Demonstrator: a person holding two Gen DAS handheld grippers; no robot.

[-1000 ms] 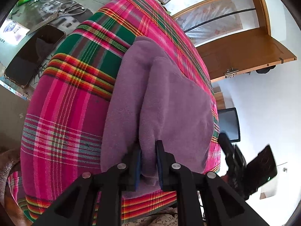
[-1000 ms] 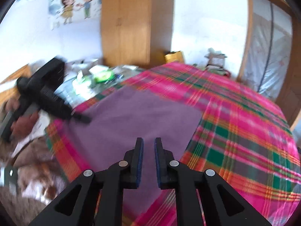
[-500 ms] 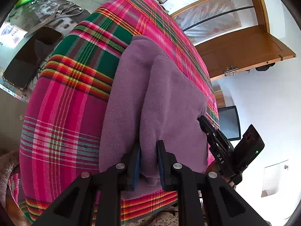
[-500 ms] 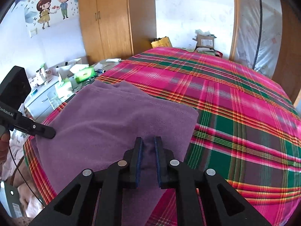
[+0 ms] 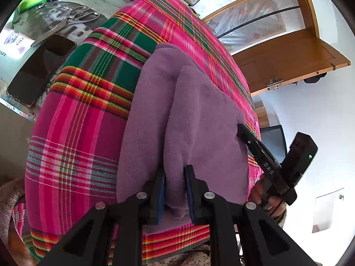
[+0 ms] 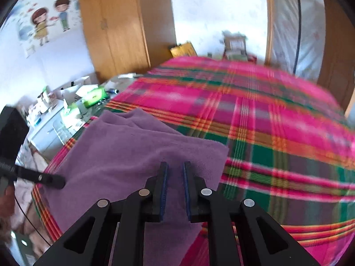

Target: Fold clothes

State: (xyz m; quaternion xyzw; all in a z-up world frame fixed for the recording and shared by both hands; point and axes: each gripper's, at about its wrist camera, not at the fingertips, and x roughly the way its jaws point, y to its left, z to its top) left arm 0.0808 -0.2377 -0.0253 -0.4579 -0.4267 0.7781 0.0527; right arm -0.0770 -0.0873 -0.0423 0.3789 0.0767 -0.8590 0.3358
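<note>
We see a purple fleece cloth (image 5: 199, 119) lying folded on a bed covered with a pink, green and orange plaid blanket (image 5: 77, 133), close to the blanket's near edge. We count at least two layers: the upper one sits slightly offset, leaving a strip of the lower layer showing along one side. Its surface is soft and matte, with a few shallow wrinkles. In the right wrist view the cloth (image 6: 133, 155) appears roughly rectangular, one far corner rumpled, one squared corner resting flat on the plaid.
</note>
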